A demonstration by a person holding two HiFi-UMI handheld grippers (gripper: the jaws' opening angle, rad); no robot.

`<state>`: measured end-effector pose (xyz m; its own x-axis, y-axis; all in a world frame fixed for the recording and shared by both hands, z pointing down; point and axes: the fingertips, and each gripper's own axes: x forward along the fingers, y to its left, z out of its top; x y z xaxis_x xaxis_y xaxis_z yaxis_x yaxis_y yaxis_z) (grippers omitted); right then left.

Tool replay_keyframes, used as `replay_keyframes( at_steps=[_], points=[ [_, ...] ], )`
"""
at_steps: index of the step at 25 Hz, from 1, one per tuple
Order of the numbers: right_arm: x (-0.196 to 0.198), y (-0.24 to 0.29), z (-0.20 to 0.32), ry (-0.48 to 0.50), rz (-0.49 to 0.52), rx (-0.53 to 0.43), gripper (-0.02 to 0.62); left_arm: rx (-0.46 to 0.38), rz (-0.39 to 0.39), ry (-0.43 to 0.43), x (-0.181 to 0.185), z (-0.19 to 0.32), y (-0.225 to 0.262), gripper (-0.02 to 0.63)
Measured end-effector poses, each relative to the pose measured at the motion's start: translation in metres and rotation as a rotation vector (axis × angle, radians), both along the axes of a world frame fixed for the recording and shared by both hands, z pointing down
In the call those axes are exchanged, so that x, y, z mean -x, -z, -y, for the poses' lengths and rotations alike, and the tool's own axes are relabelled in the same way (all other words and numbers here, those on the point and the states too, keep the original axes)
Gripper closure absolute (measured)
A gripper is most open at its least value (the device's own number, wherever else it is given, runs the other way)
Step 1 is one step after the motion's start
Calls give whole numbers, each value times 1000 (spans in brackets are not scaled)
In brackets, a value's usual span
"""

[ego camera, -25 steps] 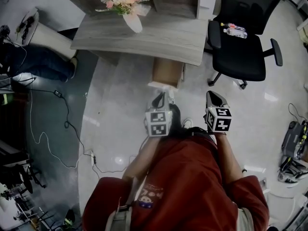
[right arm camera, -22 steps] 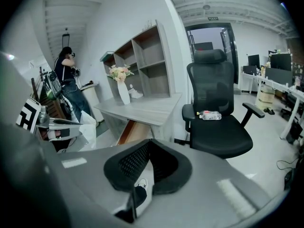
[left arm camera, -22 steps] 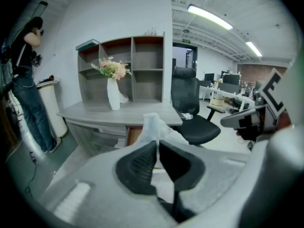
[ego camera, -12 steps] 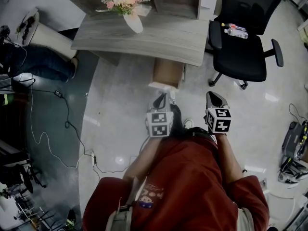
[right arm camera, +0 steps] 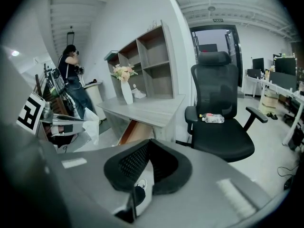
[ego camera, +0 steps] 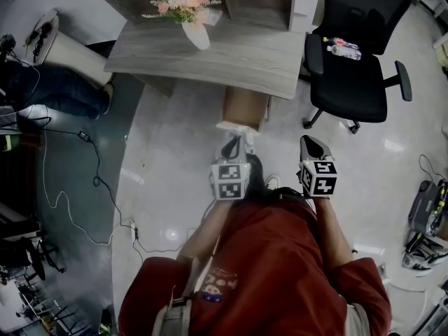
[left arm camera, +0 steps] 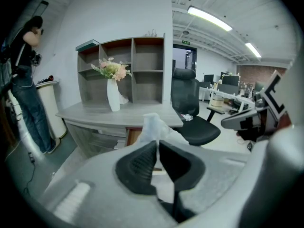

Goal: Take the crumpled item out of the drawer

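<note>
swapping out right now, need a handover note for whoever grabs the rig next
Left gripper: shut on the crumpled paper, held up in front of the desk.
Right gripper: shut, empty.
Drawer: open under the desk.
Done: paper looks clear of the drawer.
To do: probably set the paper down; drawer not yet closed.

grey desk (ego camera: 238,54) — flower vase (ego camera: 197,33) upright | office chair (ego camera: 350,89) — bottle (ego camera: 341,46) lying
</note>
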<state>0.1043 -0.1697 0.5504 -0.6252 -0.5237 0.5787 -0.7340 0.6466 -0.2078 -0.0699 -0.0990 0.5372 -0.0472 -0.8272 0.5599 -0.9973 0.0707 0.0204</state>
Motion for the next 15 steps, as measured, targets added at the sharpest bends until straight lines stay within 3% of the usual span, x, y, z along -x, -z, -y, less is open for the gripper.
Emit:
replay_keyframes(
  at_steps=[15],
  points=[
    [-11,1,6,-38,-2,-3,594,-8,-4,-15,-4,5,2,591]
  ],
)
